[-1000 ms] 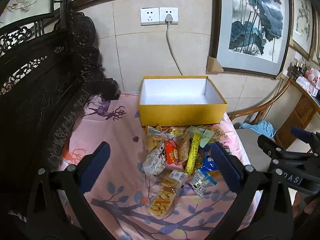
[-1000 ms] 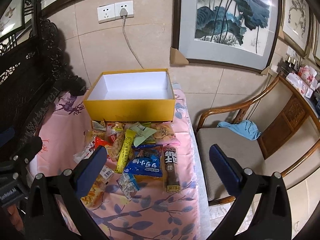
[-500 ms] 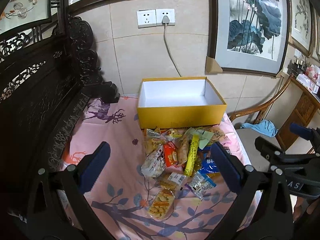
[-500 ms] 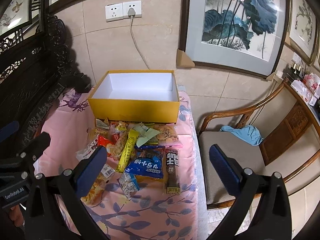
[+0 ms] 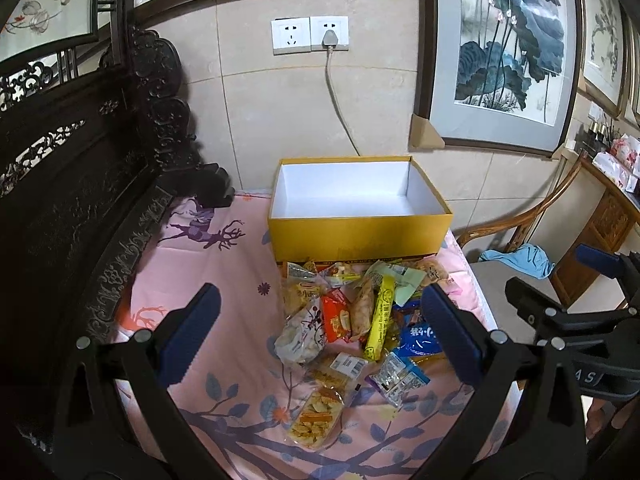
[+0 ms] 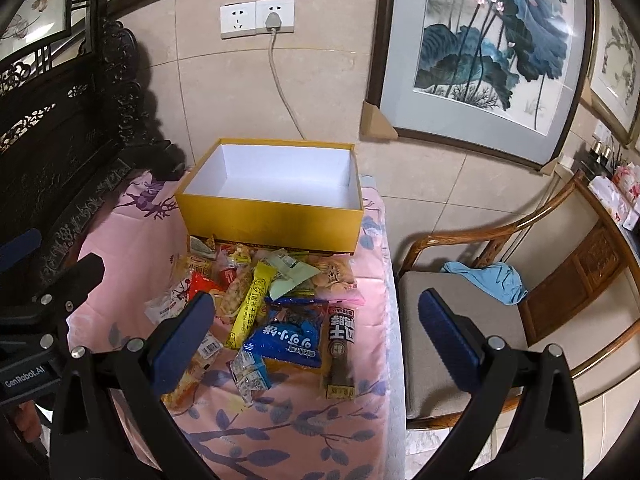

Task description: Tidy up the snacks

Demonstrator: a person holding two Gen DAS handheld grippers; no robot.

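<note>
We see a pink floral tablecloth (image 5: pixel 224 272) carrying an open yellow box (image 5: pixel 360 232) at its far edge, white inside and holding nothing. A heap of snacks (image 5: pixel 352 316) lies just in front of it, toward the right edge, a yellow stick pack (image 6: pixel 250 310) among them. Our left gripper (image 5: pixel 320 338) and right gripper (image 6: pixel 316 334) hover spread wide, gripping nothing.

Snack pile (image 6: pixel 276 304) in front of empty yellow box (image 6: pixel 272 220), R fingers (image 6: pixel 448 332) apart.

Snack pile (image 5: pixel 356 320), before empty yellow box (image 5: pixel 358 230)
</note>
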